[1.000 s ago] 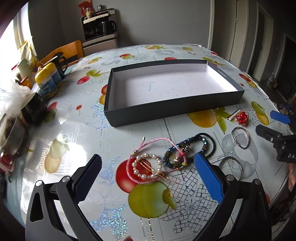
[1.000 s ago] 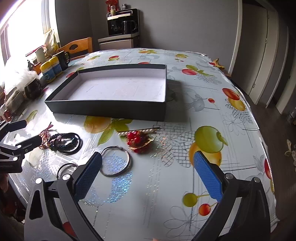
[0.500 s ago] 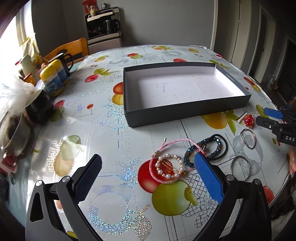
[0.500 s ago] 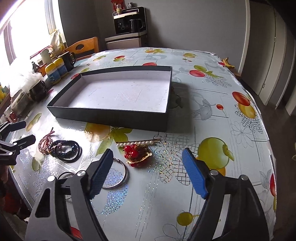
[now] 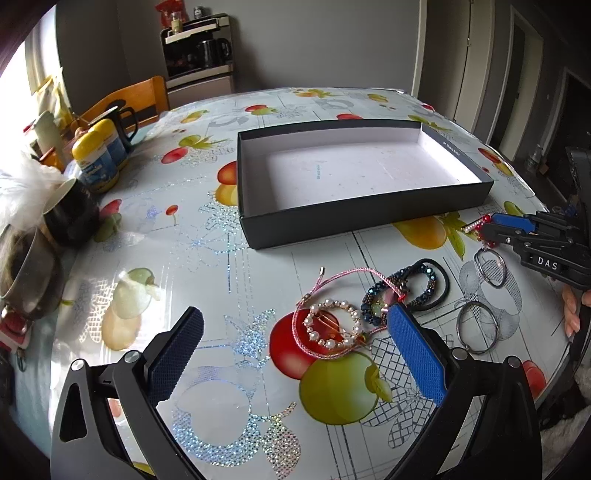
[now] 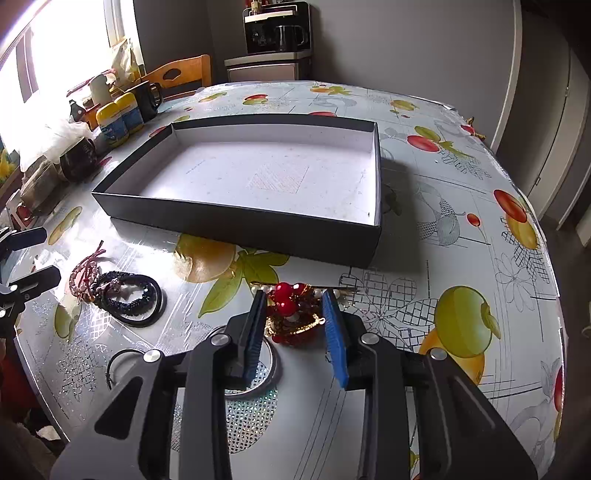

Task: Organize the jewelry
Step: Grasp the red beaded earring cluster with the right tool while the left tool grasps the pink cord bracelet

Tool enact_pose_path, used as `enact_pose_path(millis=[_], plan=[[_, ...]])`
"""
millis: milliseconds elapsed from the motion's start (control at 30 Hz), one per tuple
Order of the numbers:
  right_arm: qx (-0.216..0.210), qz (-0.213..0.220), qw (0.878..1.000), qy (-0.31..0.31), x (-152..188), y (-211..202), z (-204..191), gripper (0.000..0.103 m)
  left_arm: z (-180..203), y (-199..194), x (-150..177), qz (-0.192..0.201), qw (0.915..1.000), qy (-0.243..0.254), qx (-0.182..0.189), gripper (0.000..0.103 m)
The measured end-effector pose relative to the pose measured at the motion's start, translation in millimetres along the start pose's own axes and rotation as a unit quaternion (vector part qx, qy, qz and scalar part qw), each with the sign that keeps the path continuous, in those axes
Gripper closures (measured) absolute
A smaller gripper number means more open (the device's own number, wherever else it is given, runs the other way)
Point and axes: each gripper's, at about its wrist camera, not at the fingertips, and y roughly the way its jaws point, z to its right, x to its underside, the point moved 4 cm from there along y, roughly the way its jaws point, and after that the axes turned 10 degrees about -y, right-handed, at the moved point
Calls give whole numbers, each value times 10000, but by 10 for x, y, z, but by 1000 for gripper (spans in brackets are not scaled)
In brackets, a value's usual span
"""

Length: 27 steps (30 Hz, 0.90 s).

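Observation:
An empty black box with a white floor (image 5: 369, 218) (image 6: 236, 221) sits mid-table. My left gripper (image 5: 295, 332) is open above a pearl ring and pink cord bracelet (image 5: 330, 328), beside dark beaded bracelets (image 5: 406, 288) and two metal hoops (image 5: 476, 326). My right gripper (image 6: 295, 317) has narrowed around a red bead and gold brooch (image 6: 291, 310), its pads close on either side; contact is unclear. A pearl hairpin (image 6: 347, 291) lies just beyond it. The right gripper also shows in the left wrist view (image 5: 491, 225).
Mugs, yellow-lidded jars (image 5: 96, 158) and clutter stand along the table's left side. A wooden chair (image 5: 129, 99) and a coffee machine on a cabinet (image 6: 277, 33) are behind. The table's near edge curves close on the right.
My right gripper moved forward and down over the red brooch and its jaws narrowed. My left gripper drew back and shifted left, staying open.

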Motion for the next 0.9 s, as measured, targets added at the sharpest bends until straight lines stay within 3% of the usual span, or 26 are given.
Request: enact_pose_path(millis=[200, 533, 567, 633, 733, 767, 833, 900], plan=[[11, 205, 9998, 12, -8, -124, 3, 74, -15, 33, 11, -82, 9998, -15, 154, 3], [72, 346, 9993, 71, 37, -283, 42, 74, 317, 4, -41, -217, 9956, 7, 915, 11], [72, 354, 9993, 80, 42, -293, 40, 74, 359, 14, -44, -239, 9950, 37, 970, 16], [91, 381, 9992, 83, 47, -309, 47, 74, 432, 73, -50, -370, 9939, 70, 1038, 39], [90, 419, 9990, 116, 56, -337, 60, 74, 496, 170, -40, -556, 9929, 79, 1045, 60], [96, 431, 9990, 111, 55, -347, 65, 74, 512, 192, -38, -589, 9924, 81, 1074, 63], [97, 452, 9989, 99, 54, -368, 71, 74, 526, 229, -36, -644, 9921, 83, 1077, 82], [113, 489, 9987, 77, 47, -393, 82, 74, 522, 233, -40, -630, 9926, 99, 1034, 96]])
